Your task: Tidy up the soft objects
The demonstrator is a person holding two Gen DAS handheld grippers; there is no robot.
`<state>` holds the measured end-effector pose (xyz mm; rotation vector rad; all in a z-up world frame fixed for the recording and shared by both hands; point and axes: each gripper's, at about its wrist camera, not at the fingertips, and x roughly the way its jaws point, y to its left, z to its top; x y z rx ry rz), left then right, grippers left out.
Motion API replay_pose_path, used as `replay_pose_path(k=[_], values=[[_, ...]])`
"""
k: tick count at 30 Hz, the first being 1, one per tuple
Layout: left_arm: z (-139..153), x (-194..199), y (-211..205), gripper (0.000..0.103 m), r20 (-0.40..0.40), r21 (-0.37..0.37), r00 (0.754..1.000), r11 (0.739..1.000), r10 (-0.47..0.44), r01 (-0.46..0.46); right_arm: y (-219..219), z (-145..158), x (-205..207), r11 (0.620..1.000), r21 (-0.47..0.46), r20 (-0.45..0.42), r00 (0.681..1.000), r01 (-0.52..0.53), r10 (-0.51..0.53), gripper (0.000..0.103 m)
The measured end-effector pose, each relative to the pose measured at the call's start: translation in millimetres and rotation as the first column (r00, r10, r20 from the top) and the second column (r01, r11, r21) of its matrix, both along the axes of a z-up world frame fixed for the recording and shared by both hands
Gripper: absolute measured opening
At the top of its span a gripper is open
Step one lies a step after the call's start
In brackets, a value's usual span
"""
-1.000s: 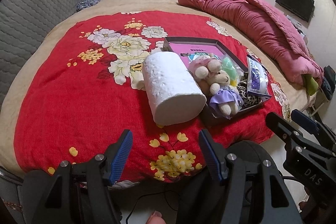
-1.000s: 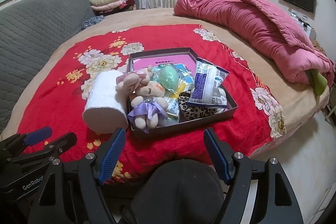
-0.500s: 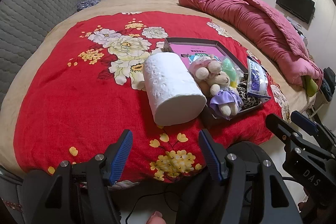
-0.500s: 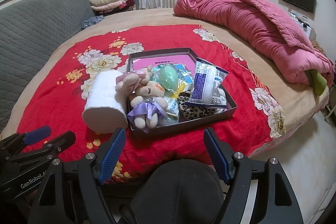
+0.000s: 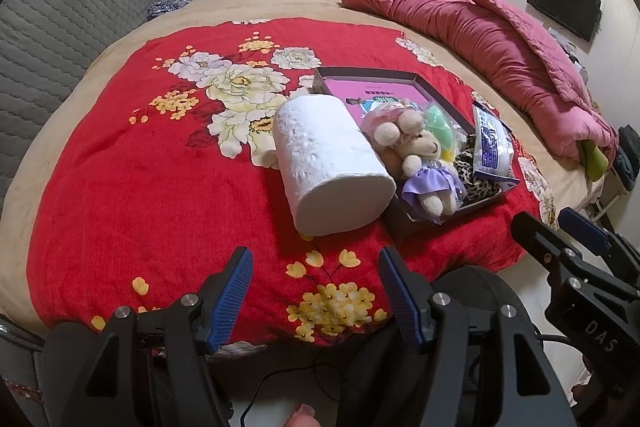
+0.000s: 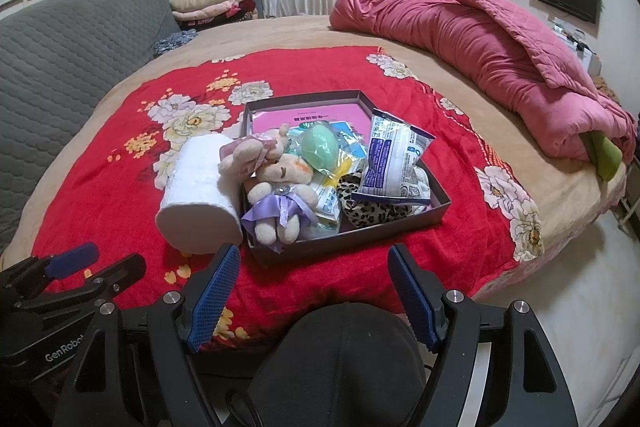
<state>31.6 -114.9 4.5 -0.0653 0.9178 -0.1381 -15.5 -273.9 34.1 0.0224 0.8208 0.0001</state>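
Hovering released and empty over a red floral blanket (image 5: 140, 187) on the bed: the left gripper (image 5: 316, 291) and right gripper (image 6: 312, 291). At twelve o'clock, a dark tray (image 6: 360, 231) holds two plush bears (image 6: 276, 187), a green egg (image 6: 320, 147), snack packet (image 6: 394, 163) and leopard-print cloth (image 6: 372, 213); a white paper roll (image 5: 332, 163) touches its nine o'clock side.

White letters "DAS" stand on the black body of the right tongs (image 5: 576, 239). "GenRobo", cut off at its end, stands on the left tongs (image 6: 94, 261). The print on the blue-and-white packet (image 6: 394, 163) and the box's pink sheet (image 6: 320, 115) is too small to read.
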Motion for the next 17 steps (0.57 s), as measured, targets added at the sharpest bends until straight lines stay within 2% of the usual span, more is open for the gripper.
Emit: replay_pose_path(k=[14,17], values=[[-12,2,1,0.064,-0.033,0.011,0.999,1.000,-0.003,0.003,0,-3,1,1.000,0.017,-0.003,1.000,0.001,-0.001,0.077],[-18,6,5,0.064,-0.057,-0.005,0.998,1.000,0.007,-0.008,-5,-3,6,0.998,0.056,0.007,1.000,-0.016,0.016,0.077]])
